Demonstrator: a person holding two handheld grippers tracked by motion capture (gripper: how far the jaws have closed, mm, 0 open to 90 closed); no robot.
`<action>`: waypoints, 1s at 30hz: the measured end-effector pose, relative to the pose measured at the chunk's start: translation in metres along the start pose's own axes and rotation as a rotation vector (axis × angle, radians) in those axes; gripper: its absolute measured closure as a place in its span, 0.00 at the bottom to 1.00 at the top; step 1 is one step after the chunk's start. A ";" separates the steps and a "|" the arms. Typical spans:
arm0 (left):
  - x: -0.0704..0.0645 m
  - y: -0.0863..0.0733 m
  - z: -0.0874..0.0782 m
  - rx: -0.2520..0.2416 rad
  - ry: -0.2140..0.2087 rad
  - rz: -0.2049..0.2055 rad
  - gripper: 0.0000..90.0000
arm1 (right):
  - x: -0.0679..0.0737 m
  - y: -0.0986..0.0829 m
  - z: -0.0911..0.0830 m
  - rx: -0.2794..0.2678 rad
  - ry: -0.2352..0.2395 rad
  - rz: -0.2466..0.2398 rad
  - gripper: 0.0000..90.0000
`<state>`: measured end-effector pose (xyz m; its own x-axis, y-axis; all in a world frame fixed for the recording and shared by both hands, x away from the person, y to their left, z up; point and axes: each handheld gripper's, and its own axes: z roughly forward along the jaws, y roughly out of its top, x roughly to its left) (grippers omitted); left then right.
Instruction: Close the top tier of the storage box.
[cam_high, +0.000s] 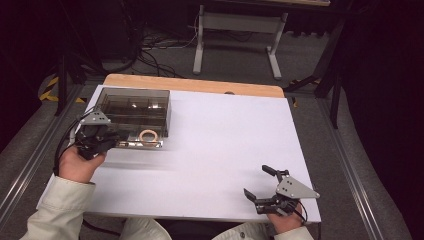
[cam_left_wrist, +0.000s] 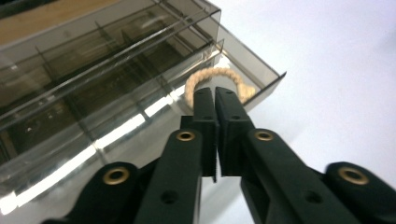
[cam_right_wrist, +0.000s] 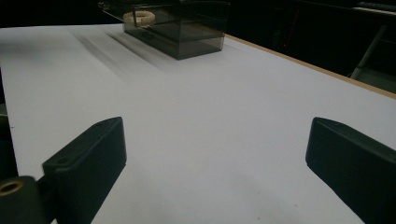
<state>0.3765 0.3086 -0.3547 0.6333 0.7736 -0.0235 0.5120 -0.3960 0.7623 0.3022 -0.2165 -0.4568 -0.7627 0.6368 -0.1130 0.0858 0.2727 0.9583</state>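
Smoked-plastic organiser box (cam_high: 134, 107) upper left; its drawer (cam_high: 142, 139) stands out, beige rope ring (cam_high: 149, 135) inside. Left gripper (cam_high: 111, 138) clenched on drawer front: move drawer straight, level. Right gripper (cam_high: 260, 186) released, lower right.

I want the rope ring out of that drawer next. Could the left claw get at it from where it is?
Probably yes. The left claw, jaws shut, sits at the pulled-out drawer with the rope ring just beyond its tips, and the drawer is open on top. It would need to open first.
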 end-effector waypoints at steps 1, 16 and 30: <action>0.001 -0.001 -0.001 0.005 0.002 0.001 1.00 | 0.000 0.000 0.000 0.002 -0.001 0.003 0.06; 0.010 -0.018 -0.014 0.053 0.022 0.025 1.00 | 0.000 0.000 0.001 0.003 0.000 0.001 0.06; 0.024 -0.027 -0.012 0.179 0.033 0.012 1.00 | 0.000 0.000 0.001 0.004 0.001 0.005 0.06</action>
<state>0.3715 0.3437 -0.3683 0.6217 0.7832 0.0084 0.6016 -0.4844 0.6351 0.3026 -0.2156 -0.4570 -0.7626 0.6377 -0.1081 0.0920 0.2724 0.9578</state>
